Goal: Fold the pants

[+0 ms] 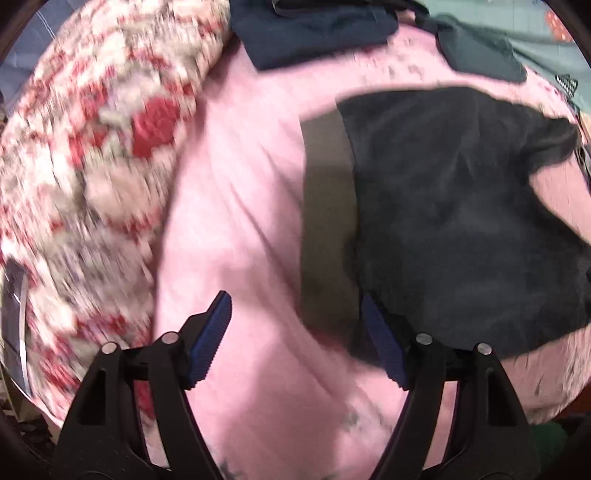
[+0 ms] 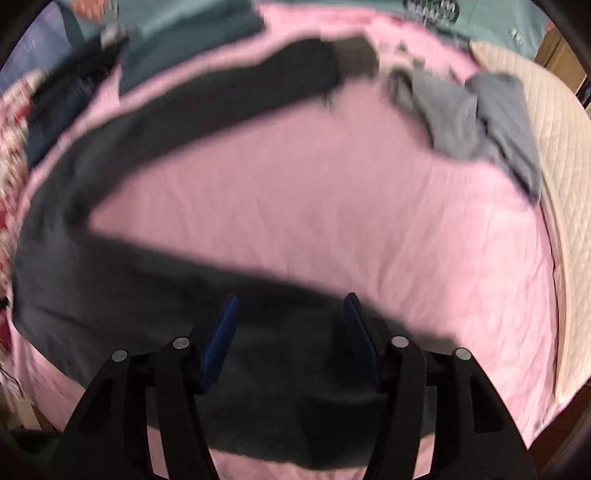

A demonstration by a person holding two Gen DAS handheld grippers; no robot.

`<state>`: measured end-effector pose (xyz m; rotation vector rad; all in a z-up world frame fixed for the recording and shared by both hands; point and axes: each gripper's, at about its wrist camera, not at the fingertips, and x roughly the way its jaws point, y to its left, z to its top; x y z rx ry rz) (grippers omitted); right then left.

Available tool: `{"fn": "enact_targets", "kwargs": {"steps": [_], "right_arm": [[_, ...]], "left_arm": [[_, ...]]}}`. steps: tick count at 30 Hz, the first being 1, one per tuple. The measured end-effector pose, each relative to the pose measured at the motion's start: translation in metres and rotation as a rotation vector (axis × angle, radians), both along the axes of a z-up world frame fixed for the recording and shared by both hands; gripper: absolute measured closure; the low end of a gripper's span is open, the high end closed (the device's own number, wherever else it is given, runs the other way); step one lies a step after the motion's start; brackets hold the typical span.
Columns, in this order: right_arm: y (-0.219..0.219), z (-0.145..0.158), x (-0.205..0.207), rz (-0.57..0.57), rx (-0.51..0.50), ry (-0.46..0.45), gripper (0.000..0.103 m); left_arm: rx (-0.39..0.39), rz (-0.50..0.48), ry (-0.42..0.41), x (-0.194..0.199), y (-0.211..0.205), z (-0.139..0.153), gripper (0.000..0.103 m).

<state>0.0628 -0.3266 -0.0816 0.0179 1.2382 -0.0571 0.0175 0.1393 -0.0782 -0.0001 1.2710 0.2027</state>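
Dark grey pants [image 2: 155, 266] lie spread on a pink bedsheet [image 2: 314, 206], legs apart in a V. The far leg [image 2: 236, 99] runs to the upper middle; the near leg passes under my right gripper. In the left wrist view the pants [image 1: 454, 221] lie right of centre, with the grey waistband [image 1: 327, 218] facing left. My left gripper [image 1: 295, 306] is open above the sheet, its right finger at the waistband's lower corner. My right gripper [image 2: 290, 306] is open and empty above the near leg. Both views are blurred.
A red and white patterned blanket [image 1: 85, 192] is bunched at the left. Folded dark blue clothes [image 1: 310, 29] lie at the back. A crumpled grey-blue garment [image 2: 480, 122] lies at the right, beside a cream quilted pad [image 2: 554, 184]. Teal fabric [image 2: 192, 33] lies at the far edge.
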Motion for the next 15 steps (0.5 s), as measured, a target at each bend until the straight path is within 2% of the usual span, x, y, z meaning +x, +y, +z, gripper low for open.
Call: {"fn": "enact_targets", "kwargs": {"steps": [2, 4, 6, 8, 12, 15], "right_arm": [[-0.008, 0.014, 0.021, -0.042, 0.006, -0.078, 0.028], [-0.016, 0.023, 0.048, -0.082, -0.013, -0.158, 0.028], [-0.031, 0.029, 0.078, -0.135, 0.018, -0.237, 0.027], [-0.056, 0.027, 0.113, -0.222, 0.045, -0.285, 0.024], [-0.094, 0.009, 0.161, -0.442, 0.162, -0.271, 0.024], [-0.104, -0.013, 0.190, -0.476, 0.256, -0.212, 0.027]], "left_arm": [[0.000, -0.003, -0.034, 0.021, 0.003, 0.009, 0.028], [0.018, 0.006, -0.056, 0.045, 0.005, 0.013, 0.028], [0.013, 0.014, -0.090, 0.070, 0.006, 0.014, 0.028], [0.010, 0.041, -0.084, 0.098, 0.010, 0.006, 0.028], [0.000, 0.082, -0.067, 0.135, 0.017, -0.008, 0.028], [-0.021, 0.107, -0.049, 0.155, 0.021, -0.019, 0.028]]}}
